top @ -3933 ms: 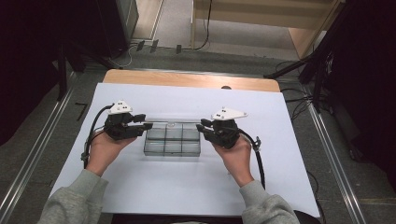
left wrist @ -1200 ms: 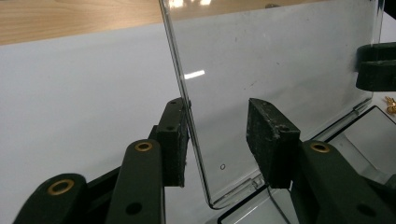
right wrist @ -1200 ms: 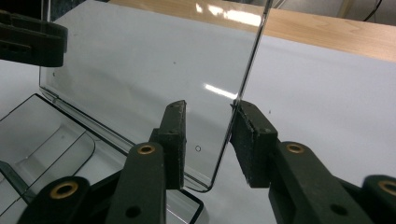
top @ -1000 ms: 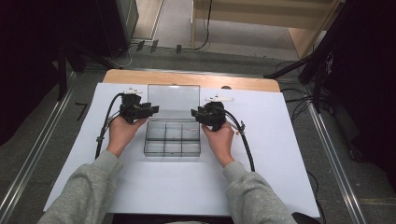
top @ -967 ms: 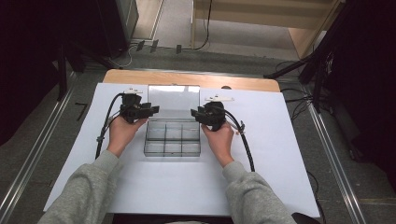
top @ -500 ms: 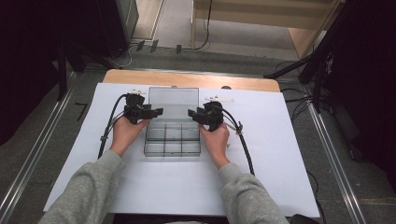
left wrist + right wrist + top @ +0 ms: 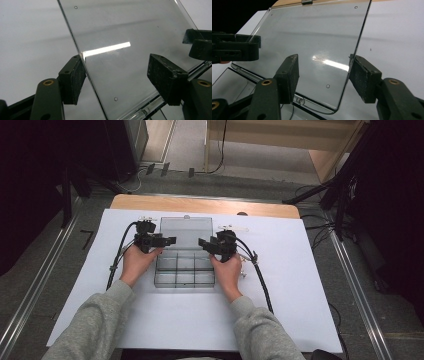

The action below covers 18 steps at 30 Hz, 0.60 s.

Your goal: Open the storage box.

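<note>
Grippers point(image 7: 169, 240) point(image 7: 202, 242) wide apart, just opened, straddling lid point(image 7: 186, 231) edges.

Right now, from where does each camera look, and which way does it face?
High view: above the person's side, looking forward and down; forearms, left hand-held gripper and right hand-held gripper flank the clear box.
Left gripper view: along its open jaws at the clear lid.
Right gripper view: along its open jaws at that lid.
Shared: both gripper views show the lid and the opposite gripper.
</note>
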Motion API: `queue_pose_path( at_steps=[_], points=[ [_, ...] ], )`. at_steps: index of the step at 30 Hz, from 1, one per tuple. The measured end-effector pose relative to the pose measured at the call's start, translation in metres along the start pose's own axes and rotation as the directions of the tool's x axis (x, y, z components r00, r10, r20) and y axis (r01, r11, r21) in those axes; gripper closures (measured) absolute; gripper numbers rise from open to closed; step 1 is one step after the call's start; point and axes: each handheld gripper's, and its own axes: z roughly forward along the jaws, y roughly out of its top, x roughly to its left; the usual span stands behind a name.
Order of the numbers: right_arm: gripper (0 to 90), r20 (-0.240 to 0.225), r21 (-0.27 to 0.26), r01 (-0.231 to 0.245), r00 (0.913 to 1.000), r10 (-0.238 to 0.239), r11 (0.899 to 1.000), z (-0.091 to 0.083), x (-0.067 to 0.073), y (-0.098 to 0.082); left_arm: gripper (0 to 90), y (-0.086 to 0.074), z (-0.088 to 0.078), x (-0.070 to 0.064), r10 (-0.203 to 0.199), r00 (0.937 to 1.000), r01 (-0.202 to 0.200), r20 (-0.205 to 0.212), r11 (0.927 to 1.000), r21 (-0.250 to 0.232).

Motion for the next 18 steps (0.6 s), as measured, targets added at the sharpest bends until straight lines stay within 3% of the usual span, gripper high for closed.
queue_pose_path(
  at_steps=[5, 11, 18],
  points=[
    [40.8, -0.015, 0.013, -0.025, 0.9996, 0.025, 1.000, 0.0018, -0.0026, -0.0012, 29.6, 0.0000, 0.0019, 0.0002, -0.006, 0.9999, 0.006, -0.011, 0.9999, 0.014],
    [38.2, -0.019, 0.026, -0.029, 0.9994, 0.030, 0.999, 0.0032, -0.0027, -0.0023, 29.0, 0.0012, 0.0032, 0.0020, -0.021, 0.9998, 0.021, -0.004, 0.9991, 0.037],
    [35.2, -0.041, 0.046, -0.065, 0.9969, 0.067, 0.997, 0.0057, -0.0058, -0.0038, 23.8, 0.0004, 0.0067, 0.0032, -0.046, 0.9989, 0.046, 0.008, 0.9970, 0.063]
  ],
)
